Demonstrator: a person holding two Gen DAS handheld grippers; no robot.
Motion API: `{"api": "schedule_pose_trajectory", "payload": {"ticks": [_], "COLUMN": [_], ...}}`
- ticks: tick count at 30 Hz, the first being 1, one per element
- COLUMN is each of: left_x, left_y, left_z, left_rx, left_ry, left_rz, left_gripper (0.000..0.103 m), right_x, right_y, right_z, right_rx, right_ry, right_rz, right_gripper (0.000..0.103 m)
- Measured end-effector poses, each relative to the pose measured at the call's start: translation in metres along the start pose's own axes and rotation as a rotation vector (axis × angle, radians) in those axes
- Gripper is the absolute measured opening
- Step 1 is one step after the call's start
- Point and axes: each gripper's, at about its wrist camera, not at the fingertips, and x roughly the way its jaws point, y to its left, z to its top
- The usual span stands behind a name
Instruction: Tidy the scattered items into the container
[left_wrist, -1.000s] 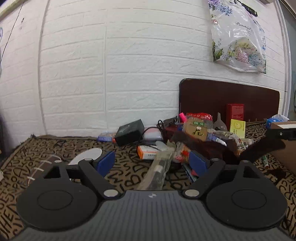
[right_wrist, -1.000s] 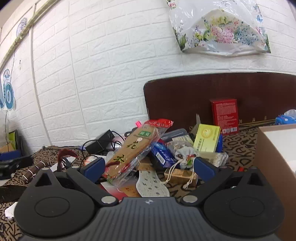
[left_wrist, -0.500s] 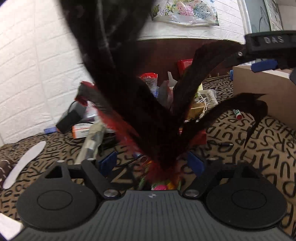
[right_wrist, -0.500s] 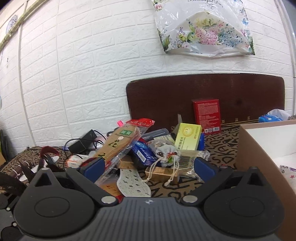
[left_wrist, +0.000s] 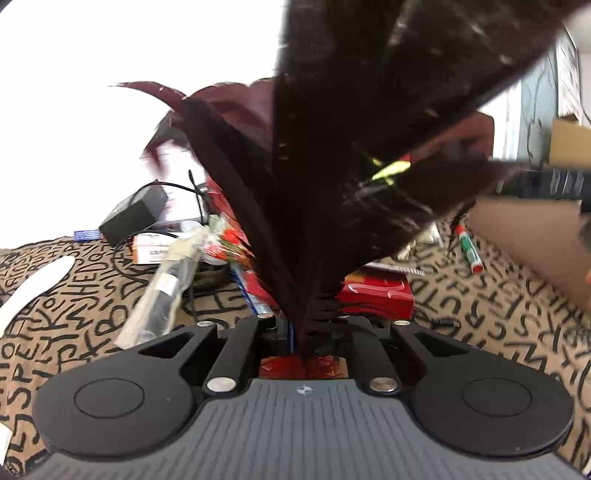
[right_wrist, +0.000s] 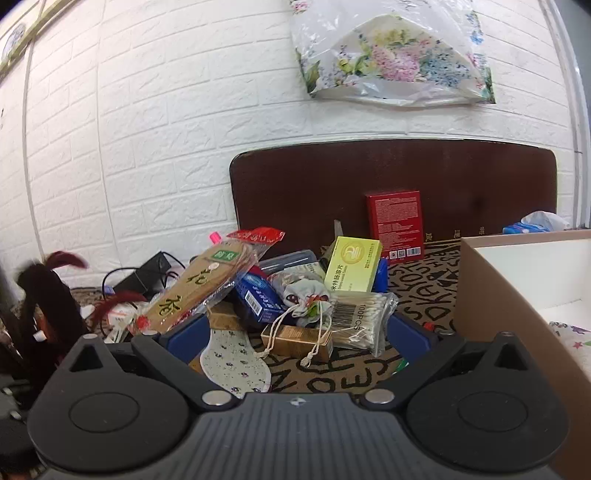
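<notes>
My left gripper (left_wrist: 308, 328) is shut on the base of a dark red feather shuttlecock (left_wrist: 351, 166); its feathers fan upward and hide much of the left wrist view. The shuttlecock also shows at the left edge of the right wrist view (right_wrist: 48, 295). The cardboard box (left_wrist: 535, 236) lies to the right; in the right wrist view it is at the right edge (right_wrist: 517, 288). My right gripper (right_wrist: 295, 332) is open and empty, facing the pile: a cotton swab pack (right_wrist: 362, 321), a drawstring pouch (right_wrist: 303, 299), a patterned insole (right_wrist: 236, 362).
The pile holds a yellow box (right_wrist: 352, 266), a blue box (right_wrist: 258, 299), a long snack packet (right_wrist: 207, 284), a red box (right_wrist: 397, 225) against a brown board (right_wrist: 406, 184). A black adapter (left_wrist: 133, 214), a wrapped tube (left_wrist: 166, 291), a red pack (left_wrist: 376, 291) and a green marker (left_wrist: 467, 249) lie on the patterned cloth.
My left gripper has closed on the shuttlecock's base and raised it; the feathers now fill the view. My right gripper has shifted slightly toward the pile and stays open.
</notes>
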Motion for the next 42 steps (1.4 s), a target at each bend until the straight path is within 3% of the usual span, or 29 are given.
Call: {"api": "schedule_pose_trajectory", "payload": {"ticks": [6,7,8,10,14,15,23,24,25,26,34,37,42], "left_x": [-0.016,-0.016,-0.016,-0.017,-0.014,-0.014,-0.013,-0.01,-0.015,-0.023,0.013,0.009,-0.006], "left_y": [0.013,0.014,0.011,0.011,0.015,0.012,0.013,0.006,0.001,-0.009,-0.011,-0.006,0.005], "left_z": [0.013,0.014,0.013,0.014,0.017,0.012,0.022,0.021,0.017,0.006,-0.006,-0.007,-0.002], "left_rx": [-0.017,-0.016,-0.016,-0.021,-0.033,-0.037,-0.043,-0.043,-0.042,-0.037,-0.008,-0.057,-0.112], "left_ry": [-0.008,-0.003,0.001,0.009,0.023,0.025,0.03,0.032,0.033,0.035,0.119,0.133,0.074], "left_rz": [0.018,0.017,0.015,0.01,0.005,0.005,0.005,0.0,-0.003,-0.004,0.012,0.006,-0.032], "left_gripper": [0.011,0.011,0.011,0.012,0.012,0.012,0.012,0.012,0.012,0.013,0.015,0.014,0.012], "right_x": [0.028,0.035,0.043,0.06,0.071,0.072,0.092,0.095,0.099,0.103,0.12,0.12,0.106], "right_y": [0.033,0.038,0.042,0.052,0.06,0.062,0.065,0.064,0.063,0.062,0.056,0.053,0.043], "right_z": [-0.008,-0.008,-0.008,-0.011,-0.021,-0.023,-0.026,-0.025,-0.026,-0.027,-0.028,-0.026,-0.02], "right_rx": [-0.169,-0.194,-0.217,-0.259,-0.296,-0.305,-0.342,-0.344,-0.351,-0.359,-0.336,-0.321,-0.229], "right_ry": [-0.009,0.004,0.029,0.087,0.125,0.129,0.174,0.177,0.185,0.2,0.233,0.239,0.22], "right_rz": [0.025,0.045,0.061,0.079,0.128,0.137,0.112,0.103,0.091,0.084,0.093,0.112,0.144], "right_gripper": [0.1,0.08,0.054,0.043,0.047,0.054,0.053,0.051,0.037,0.012,0.011,0.009,0.005]}}
